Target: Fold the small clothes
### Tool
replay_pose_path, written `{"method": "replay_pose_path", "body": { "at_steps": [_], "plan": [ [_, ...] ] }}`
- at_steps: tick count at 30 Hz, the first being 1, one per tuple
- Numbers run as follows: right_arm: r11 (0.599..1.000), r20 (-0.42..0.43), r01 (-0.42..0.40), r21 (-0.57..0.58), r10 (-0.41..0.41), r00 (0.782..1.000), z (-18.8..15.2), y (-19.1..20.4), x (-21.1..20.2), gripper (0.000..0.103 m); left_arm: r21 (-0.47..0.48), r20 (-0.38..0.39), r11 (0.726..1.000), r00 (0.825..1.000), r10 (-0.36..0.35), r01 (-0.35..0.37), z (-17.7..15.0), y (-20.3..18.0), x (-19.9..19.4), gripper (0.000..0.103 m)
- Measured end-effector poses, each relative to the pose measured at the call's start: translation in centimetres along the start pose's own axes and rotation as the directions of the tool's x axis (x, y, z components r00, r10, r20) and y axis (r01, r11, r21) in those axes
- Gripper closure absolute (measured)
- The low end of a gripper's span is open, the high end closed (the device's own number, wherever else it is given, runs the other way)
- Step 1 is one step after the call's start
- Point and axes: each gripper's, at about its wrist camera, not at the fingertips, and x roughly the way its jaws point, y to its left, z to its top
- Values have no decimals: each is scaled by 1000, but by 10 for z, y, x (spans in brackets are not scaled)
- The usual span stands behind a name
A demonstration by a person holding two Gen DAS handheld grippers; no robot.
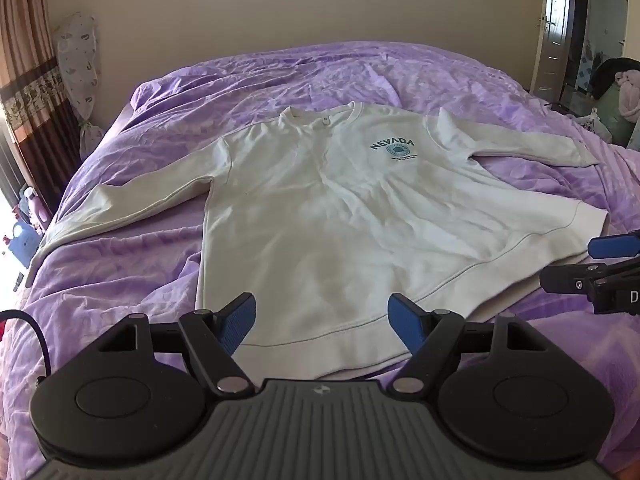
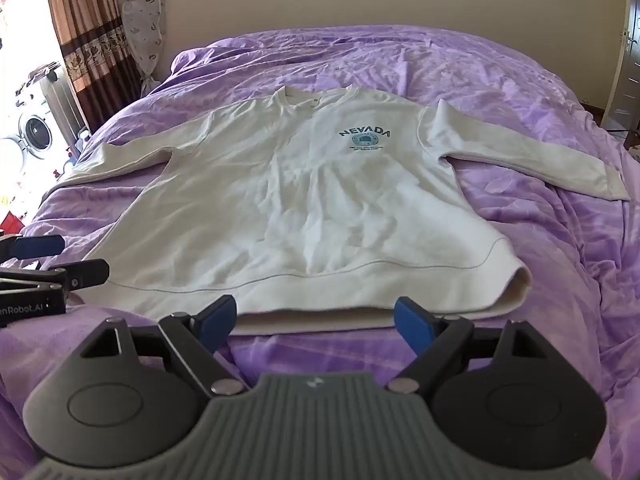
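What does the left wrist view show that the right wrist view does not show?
Only the left wrist view shows the open doorway at right. Only the right wrist view shows the washing machine at left. Both share the white sweatshirt spread flat on the purple bedspread, its sleeves out, and both open grippers, the left gripper and the right gripper, near its hem.

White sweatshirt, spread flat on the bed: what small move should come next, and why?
Probably lower both grippers onto the hem. The sweatshirt lies flat, sleeves out, unfolded, on the purple bedspread. The left gripper and right gripper hang open near its near edge, holding nothing.
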Motion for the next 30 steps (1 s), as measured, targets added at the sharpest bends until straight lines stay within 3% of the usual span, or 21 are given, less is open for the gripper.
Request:
{"method": "replay_pose_path", "body": {
  "at_steps": [30],
  "plan": [
    [1000,-13,-5,-2,5,1000,-1,3,6,21,-5,-3,1000,1000,-5,5,0,0,0,15]
  ]
}}
